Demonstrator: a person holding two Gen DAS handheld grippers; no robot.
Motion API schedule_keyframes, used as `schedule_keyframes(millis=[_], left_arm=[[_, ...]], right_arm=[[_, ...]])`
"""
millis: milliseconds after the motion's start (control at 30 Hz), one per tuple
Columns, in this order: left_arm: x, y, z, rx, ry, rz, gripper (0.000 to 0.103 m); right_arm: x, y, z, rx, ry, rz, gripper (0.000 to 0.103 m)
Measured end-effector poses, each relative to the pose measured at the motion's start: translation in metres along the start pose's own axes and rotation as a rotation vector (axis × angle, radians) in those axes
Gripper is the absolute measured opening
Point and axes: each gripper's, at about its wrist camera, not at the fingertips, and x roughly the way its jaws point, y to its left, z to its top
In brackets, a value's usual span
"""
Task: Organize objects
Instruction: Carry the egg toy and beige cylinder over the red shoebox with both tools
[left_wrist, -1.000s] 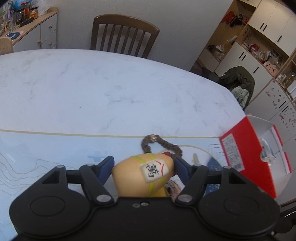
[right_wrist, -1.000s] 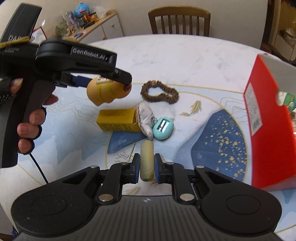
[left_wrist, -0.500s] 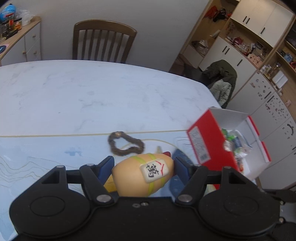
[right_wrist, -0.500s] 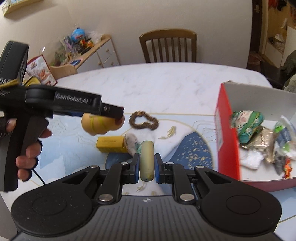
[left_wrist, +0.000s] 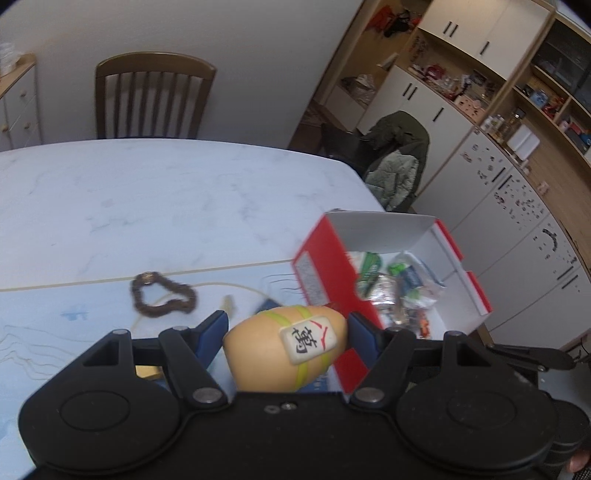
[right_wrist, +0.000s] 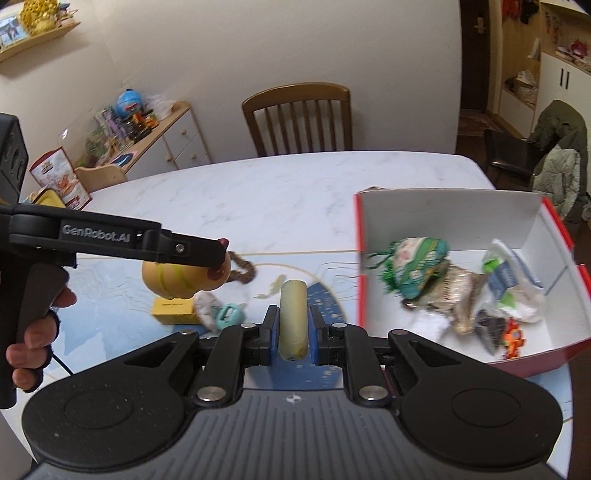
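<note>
Both grippers had risen from the tabletop (right_wrist: 280, 192) toward the red cardboard box (right_wrist: 461, 221) at its right edge: the left gripper (left_wrist: 286, 332) clamped an orange egg-shaped figurine (left_wrist: 284, 350), the right gripper (right_wrist: 293, 328) pinched a pale yellow cylinder (right_wrist: 293, 317).

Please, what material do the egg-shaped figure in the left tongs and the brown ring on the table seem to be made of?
The egg-shaped figure looks like matte painted ceramic or hard plastic: smooth orange shell, yellow bands, a raised white tile with a character. The brown ring seems to be a string of small beads, perhaps wood: bumpy, dull, limp outline. Blur leaves both uncertain.

The red box (right_wrist: 554, 354) stands open-topped, half-filled with clutter (right_wrist: 458, 295); table (right_wrist: 266, 192) beyond bare.
</note>
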Motion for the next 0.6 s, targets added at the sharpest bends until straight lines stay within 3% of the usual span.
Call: schedule_keyframes(millis=[600], left_arm=[[0.048, -0.105, 0.006, 0.116, 0.022, -0.033, 0.07]], right_arm=[[-0.02, -0.124, 0.005, 0.093, -0.043, -0.127, 0.016]])
